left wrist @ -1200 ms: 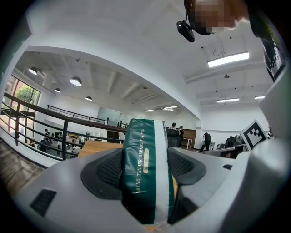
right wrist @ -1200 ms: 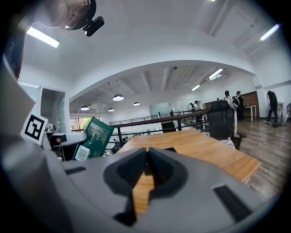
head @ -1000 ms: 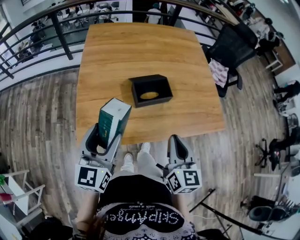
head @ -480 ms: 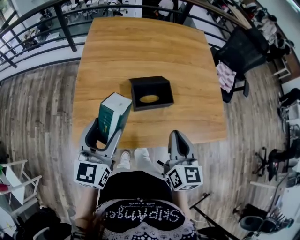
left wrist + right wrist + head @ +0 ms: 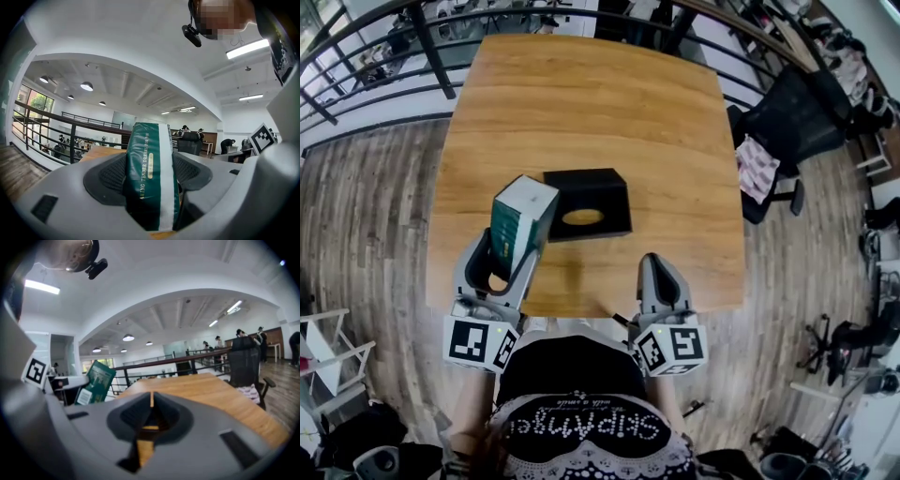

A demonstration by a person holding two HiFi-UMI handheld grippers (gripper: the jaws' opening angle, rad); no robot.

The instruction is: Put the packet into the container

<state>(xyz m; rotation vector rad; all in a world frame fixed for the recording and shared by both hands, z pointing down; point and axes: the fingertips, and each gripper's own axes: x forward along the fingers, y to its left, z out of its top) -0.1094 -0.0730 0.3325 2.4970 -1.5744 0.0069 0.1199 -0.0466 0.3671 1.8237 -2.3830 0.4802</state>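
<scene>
Left gripper [image 5: 510,251]: clamps green-and-white paper packet [image 5: 523,212].
Right gripper [image 5: 661,277]: jaws together, empty.
Change: packet now nearer black open-topped container [image 5: 581,175]; release next.

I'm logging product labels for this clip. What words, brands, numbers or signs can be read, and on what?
"TENDER DREAMS FOR": down the narrow side of the green packet in the left claw; neighbouring letters unclear.
"SKIPAngel": person's black shirt, upside down in the head view; small script beside it unreadable.
Marker cubes: black-and-white square patterns, no words.
Packet's white label, right gripper view: too blurred.
</scene>
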